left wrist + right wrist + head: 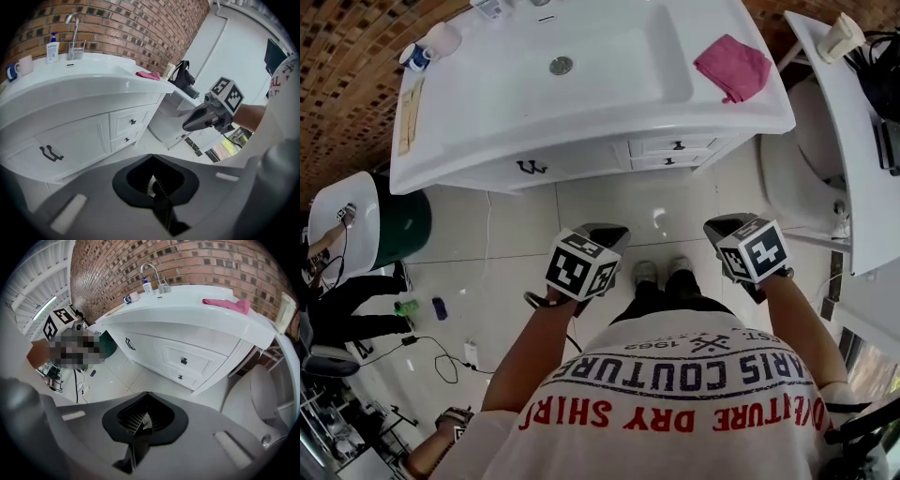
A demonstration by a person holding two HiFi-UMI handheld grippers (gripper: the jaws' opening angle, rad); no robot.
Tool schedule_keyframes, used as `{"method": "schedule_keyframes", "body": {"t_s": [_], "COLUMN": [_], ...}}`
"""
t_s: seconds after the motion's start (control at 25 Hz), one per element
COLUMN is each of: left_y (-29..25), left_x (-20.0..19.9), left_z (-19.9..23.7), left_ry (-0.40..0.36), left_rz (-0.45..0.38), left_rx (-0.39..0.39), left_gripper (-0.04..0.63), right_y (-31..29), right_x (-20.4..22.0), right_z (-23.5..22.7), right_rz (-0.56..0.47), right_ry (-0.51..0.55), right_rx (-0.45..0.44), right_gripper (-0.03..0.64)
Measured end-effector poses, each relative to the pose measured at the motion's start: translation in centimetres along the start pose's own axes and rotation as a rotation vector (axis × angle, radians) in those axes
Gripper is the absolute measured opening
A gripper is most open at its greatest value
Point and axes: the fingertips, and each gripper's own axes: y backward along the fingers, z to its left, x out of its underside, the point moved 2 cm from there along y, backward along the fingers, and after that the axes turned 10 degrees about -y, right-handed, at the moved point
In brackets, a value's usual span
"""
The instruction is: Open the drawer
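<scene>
Under the sink [609,89], drawer [661,146] closed.

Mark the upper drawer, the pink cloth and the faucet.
upper drawer [183,361]: right gripper view, on the dark knob at the middle of its front.
pink cloth [733,67]: head view, on the middle of the cloth.
faucet [76,33]: left gripper view, on its upright stem.
</scene>
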Motion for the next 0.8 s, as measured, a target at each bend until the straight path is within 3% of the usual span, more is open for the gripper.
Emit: {"method": "schedule_keyframes", "body": {"t_s": [0.2, 0.36, 0.52, 0.68, 0.8], "left_y": [-1.3, -2.6, -3.8, -5.1, -5.7], "left_x": [0.4, 1.8, 3.5, 4.8, 5.4], "left_z": [0.5, 1.3, 2.2, 3.5, 4.1], "left_ry": [0.011, 0.049, 0.082, 0.097, 0.1], "left_rz": [-0.01, -0.03, -0.02, -0.015, -0.014], "left_rx": [0.011, 0.035, 0.044, 0.041, 0.041], "left_gripper": [-0.005, -0.005, -0.005, -0.005, -0.005], "right_y": [-3.1, -6.9, -10.3, -13.1, -15.1], "right_x": [-1.7, -3.2, -5.0, -6.9, -7.3], "right_z": [-2.4, -4.6, -7.4, -9.4, -10.7], "right_rz": [-0.047, -0.098, -0.144, -0.22, -0.261], "right_ry": [-0.004, -0.073, -0.126, -0.235, -0.325], "right_rx": [0.024, 0.015, 0.062, 0.021, 0.008], "right_gripper": [0.009, 0.009, 0.009, 0.025, 0.074]}}
